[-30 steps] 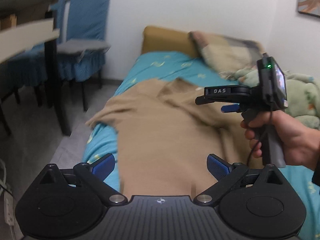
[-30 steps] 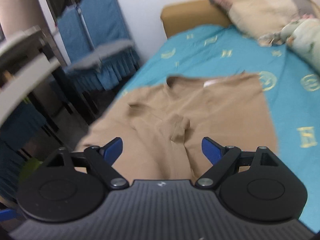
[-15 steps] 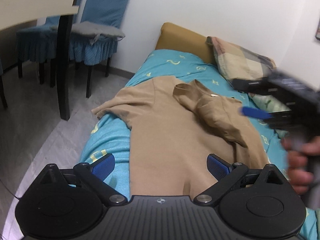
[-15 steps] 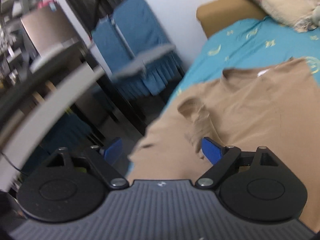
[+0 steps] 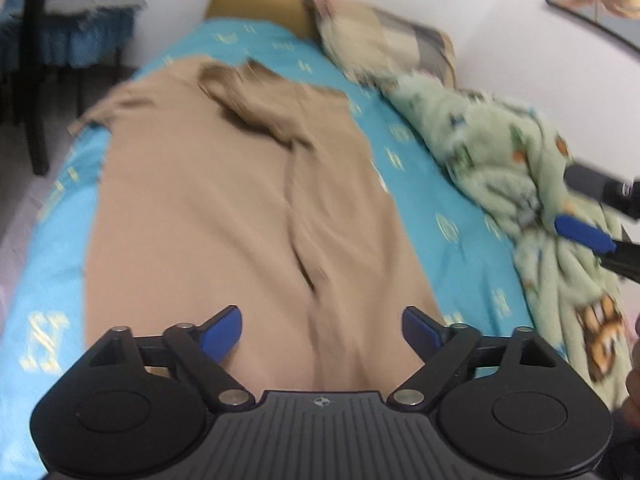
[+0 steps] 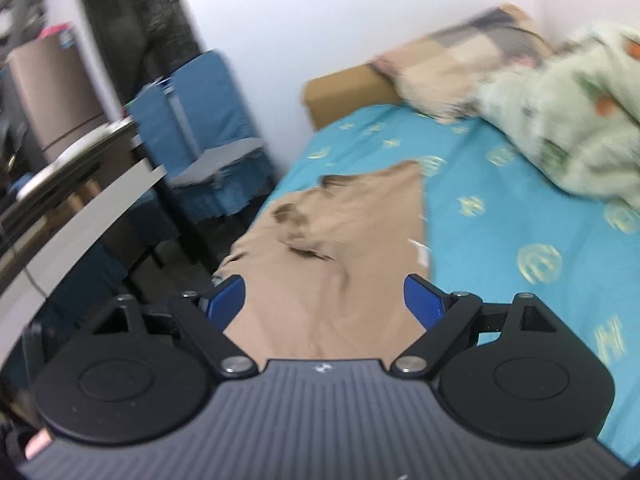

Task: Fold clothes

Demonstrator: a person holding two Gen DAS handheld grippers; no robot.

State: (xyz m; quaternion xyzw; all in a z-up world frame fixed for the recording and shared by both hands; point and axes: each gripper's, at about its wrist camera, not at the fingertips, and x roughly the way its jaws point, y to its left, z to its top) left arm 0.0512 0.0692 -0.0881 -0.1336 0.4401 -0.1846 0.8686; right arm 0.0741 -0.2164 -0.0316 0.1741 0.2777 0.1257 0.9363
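Both grippers, left and right, have jaws spread apart, gripping nothing. Tan shirt lies flat on the bed, one sleeve folded across its chest. Green blanket and pillow sit beside it. Chair stands nearby.

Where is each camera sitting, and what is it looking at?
Left wrist view: sits on the left gripper, looking along the tan shirt on the bed toward the pillow; open jaws show, and the right gripper at the right edge.
Right wrist view: sits on the right gripper, looking across the tan shirt toward the blue chair; its open jaws show.
Both views share the shirt, bed, pillow and green blanket.
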